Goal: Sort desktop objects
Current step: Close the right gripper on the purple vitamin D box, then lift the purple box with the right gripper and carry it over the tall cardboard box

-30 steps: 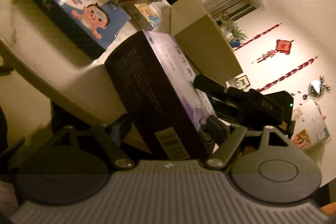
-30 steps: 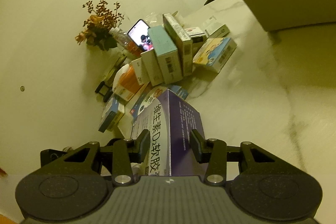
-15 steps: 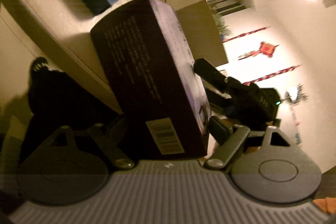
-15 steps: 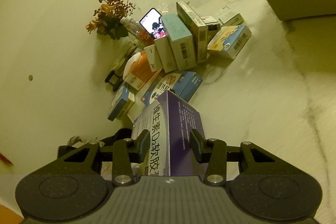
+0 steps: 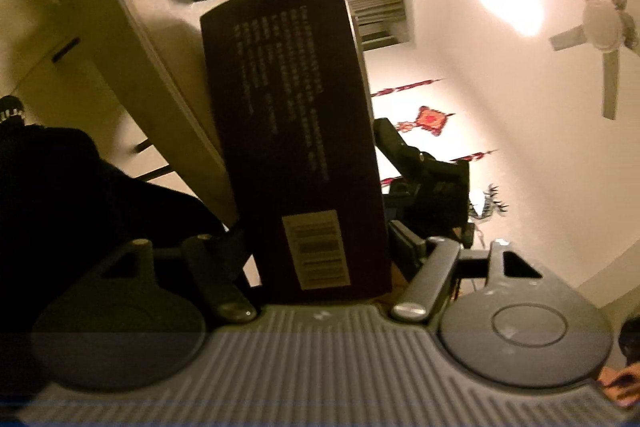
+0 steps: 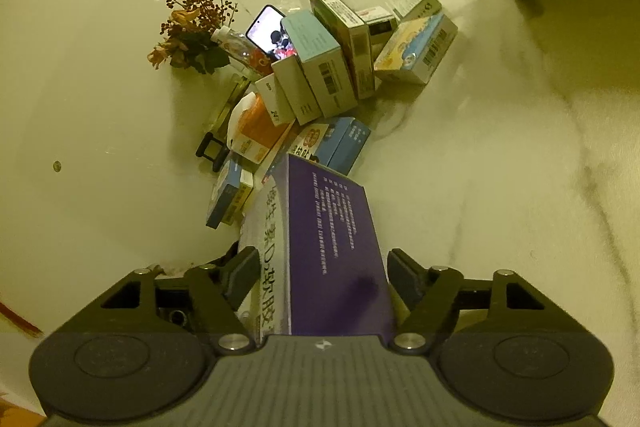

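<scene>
Both claws on one purple box [image 6: 332, 247] — right claw [image 6: 318, 281] w/ fingers spread, just off its sides; left claw [image 5: 320, 247] looks clamped on it. Box held above worktop [image 6: 520, 147], near its edge; pile of boxes [image 6: 332, 67] beyond.

A home living room: ceiling fan [image 5: 604, 27], red knot ornament [image 5: 432, 119], dried flowers [image 6: 192, 27] on marble table [image 6: 500, 147].

- The right gripper [image 6: 318, 277] has spread its fingers: a gap now shows at the 3 o'clock finger [image 6: 404, 277], which earlier pressed the purple box [image 6: 332, 247].
- In the left wrist view, the purple box [image 5: 296, 147] has swung from pointing toward 11 o'clock to near 12 o'clock.
- The table edge [image 5: 160, 75] has shifted toward 10 o'clock; a ceiling fan [image 5: 604, 23] has entered at 2 o'clock.
</scene>
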Action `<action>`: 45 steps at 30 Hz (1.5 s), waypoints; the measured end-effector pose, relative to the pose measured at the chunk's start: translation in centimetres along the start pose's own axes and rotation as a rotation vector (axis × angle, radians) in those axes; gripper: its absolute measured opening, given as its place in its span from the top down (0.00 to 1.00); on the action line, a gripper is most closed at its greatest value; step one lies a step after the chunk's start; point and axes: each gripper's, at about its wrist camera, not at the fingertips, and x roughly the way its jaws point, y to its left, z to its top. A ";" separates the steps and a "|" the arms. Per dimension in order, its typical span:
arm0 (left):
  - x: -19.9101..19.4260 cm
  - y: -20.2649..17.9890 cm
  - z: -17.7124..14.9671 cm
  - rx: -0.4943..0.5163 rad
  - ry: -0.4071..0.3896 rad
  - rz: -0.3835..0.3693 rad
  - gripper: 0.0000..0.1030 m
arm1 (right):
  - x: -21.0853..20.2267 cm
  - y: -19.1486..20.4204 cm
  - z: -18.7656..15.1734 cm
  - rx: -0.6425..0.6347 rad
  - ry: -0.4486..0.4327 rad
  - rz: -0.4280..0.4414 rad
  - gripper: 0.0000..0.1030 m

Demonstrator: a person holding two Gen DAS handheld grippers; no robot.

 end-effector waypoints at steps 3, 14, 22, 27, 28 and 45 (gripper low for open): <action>0.2 0.1 0.0 0.026 -0.003 -0.017 0.33 | 0.3 0.1 0.2 -0.007 0.013 0.008 0.25; 0.3 -0.7 0.3 0.075 -0.035 -0.094 0.34 | 0.8 0.0 0.6 0.023 0.034 0.092 0.21; 2.0 -2.1 1.5 0.103 -0.018 -0.178 0.33 | 0.0 0.0 1.0 0.080 0.023 0.242 0.19; 3.6 -1.4 2.0 0.117 -0.009 -0.195 0.32 | -0.4 0.4 1.0 0.098 0.015 0.282 0.27; 3.4 -1.5 2.0 0.120 -0.011 -0.202 0.32 | -0.6 0.4 1.1 0.103 -0.001 0.281 0.28; 4.3 -4.0 5.3 0.243 0.029 -0.173 0.00 | -5.7 -0.1 4.2 0.158 -0.197 0.184 0.34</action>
